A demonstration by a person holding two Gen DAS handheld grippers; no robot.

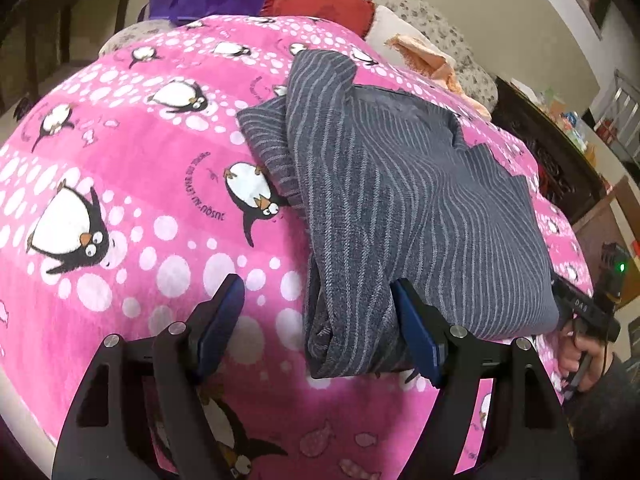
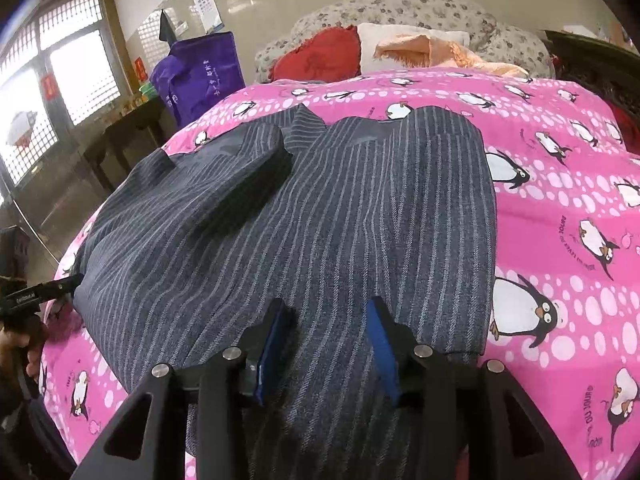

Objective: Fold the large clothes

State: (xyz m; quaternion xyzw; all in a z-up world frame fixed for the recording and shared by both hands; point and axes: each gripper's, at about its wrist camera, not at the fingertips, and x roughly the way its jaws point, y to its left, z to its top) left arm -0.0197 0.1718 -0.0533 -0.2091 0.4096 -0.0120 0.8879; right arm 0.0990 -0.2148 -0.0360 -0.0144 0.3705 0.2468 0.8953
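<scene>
hidden: striped garment [image 2: 320,220] near hem under right gripper [image 2: 328,320] | blanket [image 1: 120,200] edges cut off

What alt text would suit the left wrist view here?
A partly folded grey striped garment lies on a pink penguin-print bedspread. The left gripper stands open over the garment's near left edge. At the far right, a hand holds the right gripper.

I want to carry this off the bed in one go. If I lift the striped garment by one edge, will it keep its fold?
Probably not. The striped garment looks soft: its folded edge bunches and sags. It likely drapes and unfolds. On the fleecy-looking blanket it may drag rather than slide.
</scene>
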